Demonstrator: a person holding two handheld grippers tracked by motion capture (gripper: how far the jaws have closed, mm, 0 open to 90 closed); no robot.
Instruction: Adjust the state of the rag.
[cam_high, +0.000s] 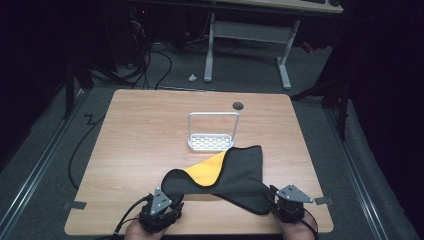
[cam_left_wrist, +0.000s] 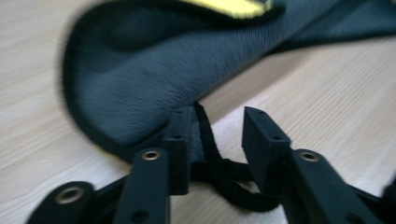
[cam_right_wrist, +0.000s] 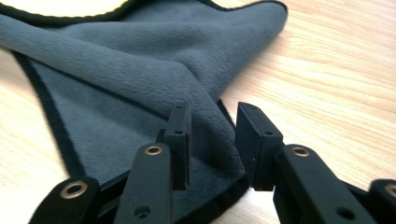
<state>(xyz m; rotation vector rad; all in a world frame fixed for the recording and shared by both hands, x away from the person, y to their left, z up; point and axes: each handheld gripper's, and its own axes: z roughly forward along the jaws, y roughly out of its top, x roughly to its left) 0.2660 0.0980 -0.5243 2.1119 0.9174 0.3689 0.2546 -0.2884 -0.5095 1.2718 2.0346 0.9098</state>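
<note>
A dark grey cloth (cam_high: 235, 172) with black trim and a yellow underside (cam_high: 207, 172) lies crumpled on the near half of the wooden table (cam_high: 140, 130). My left gripper (cam_high: 169, 199) sits at the cloth's near left end. In the left gripper view the jaws (cam_left_wrist: 217, 122) stand apart, and the black hem (cam_left_wrist: 210, 154) runs loosely between them, resting against the left pad. My right gripper (cam_high: 280, 197) is at the cloth's near right corner. In the right gripper view its jaws (cam_right_wrist: 212, 116) straddle the grey corner (cam_right_wrist: 210, 140) without pressing on it.
A white wire rack (cam_high: 212, 131) with a tall loop handle stands just beyond the cloth, mid-table. A round cable hole (cam_high: 238, 105) is near the far edge. Tape tabs (cam_high: 74, 204) stick out at the near corners. A white desk frame (cam_high: 250, 35) stands on the floor behind.
</note>
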